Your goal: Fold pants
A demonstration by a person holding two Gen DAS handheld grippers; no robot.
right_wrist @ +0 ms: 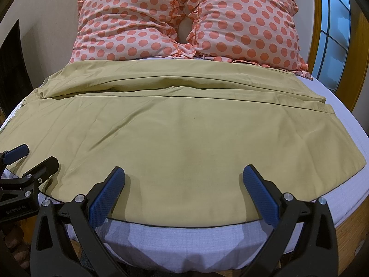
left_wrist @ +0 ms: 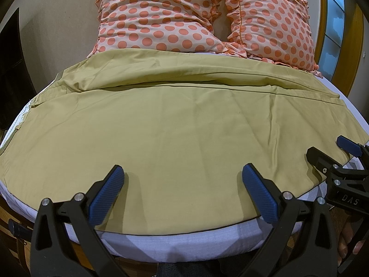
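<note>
Olive-tan pants lie spread flat across the bed, one leg folded along the far side; they also show in the right wrist view. My left gripper is open and empty, hovering over the pants' near edge. My right gripper is open and empty over the same near edge, further right. The right gripper shows at the right edge of the left wrist view. The left gripper shows at the left edge of the right wrist view.
Two pink pillows with orange dots lean at the head of the bed. A white sheet covers the mattress. A wooden-framed window is on the right. A dark object stands left.
</note>
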